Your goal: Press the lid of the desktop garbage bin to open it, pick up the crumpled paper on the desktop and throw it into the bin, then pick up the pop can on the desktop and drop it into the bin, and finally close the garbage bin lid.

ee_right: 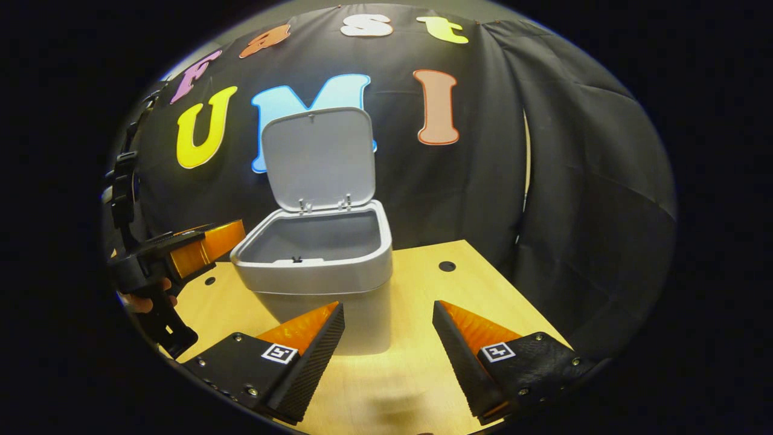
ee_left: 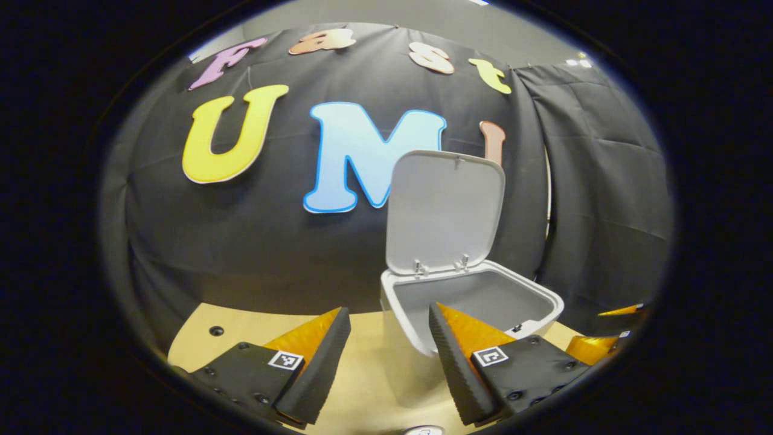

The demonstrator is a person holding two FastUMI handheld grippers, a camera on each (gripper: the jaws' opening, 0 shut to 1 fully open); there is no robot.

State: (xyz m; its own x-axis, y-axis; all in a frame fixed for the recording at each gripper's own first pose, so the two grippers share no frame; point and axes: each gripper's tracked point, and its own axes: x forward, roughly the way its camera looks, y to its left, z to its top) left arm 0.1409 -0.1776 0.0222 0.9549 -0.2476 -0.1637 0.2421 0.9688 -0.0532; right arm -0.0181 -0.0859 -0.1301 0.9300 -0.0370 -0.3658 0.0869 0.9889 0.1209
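The grey desktop bin [ee_right: 326,272] stands on the wooden table with its lid [ee_right: 318,158] swung up and back, its inside in shadow. In the left gripper view the bin [ee_left: 477,302] and raised lid [ee_left: 444,211] sit just beyond my left gripper [ee_left: 388,314], which is open with nothing between its fingers. My right gripper [ee_right: 388,311] is open too, hovering over the table in front of the bin. The right gripper view shows my left gripper [ee_right: 199,251] at the bin's left side, held by a hand [ee_right: 145,299]. A round white object [ee_left: 424,431] peeks in at the bottom edge of the left gripper view.
The wooden tabletop [ee_right: 471,290] has small round holes [ee_right: 447,266] and ends close to the black cloth wall behind and to the right of the bin. Bare wood lies in front of the bin and to its right. The right gripper's fingertips [ee_left: 604,347] show at the right edge.
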